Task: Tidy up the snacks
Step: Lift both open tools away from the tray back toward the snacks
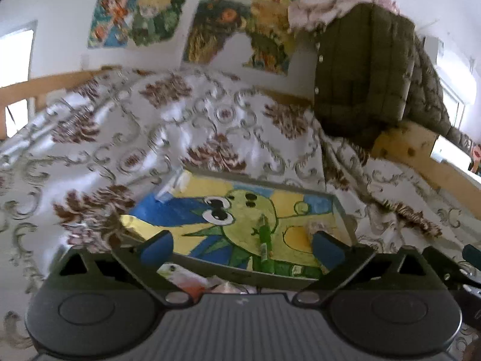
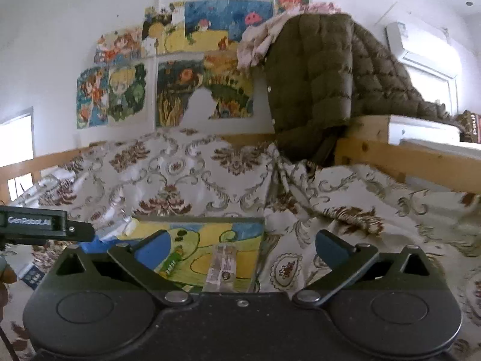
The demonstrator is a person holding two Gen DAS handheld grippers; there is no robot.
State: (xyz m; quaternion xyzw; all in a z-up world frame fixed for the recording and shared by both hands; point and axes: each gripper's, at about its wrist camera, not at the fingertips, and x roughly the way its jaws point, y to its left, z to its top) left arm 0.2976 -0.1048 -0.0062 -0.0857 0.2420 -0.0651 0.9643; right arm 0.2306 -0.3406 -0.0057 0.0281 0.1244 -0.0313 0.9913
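I am seeing a green snack stick and a clear snack pack lying side by side in the painted tray on the bed. Both my left gripper and right gripper are hanging wide open, holding nothing. More snacks are waiting near the tray, I think.

The left gripper has its blue-padded fingers spread wide with nothing gripped. The right gripper is likewise spread wide and empty, its fingers pointing slightly downward.

Painted tray lies open above; jacket hangs well behind.
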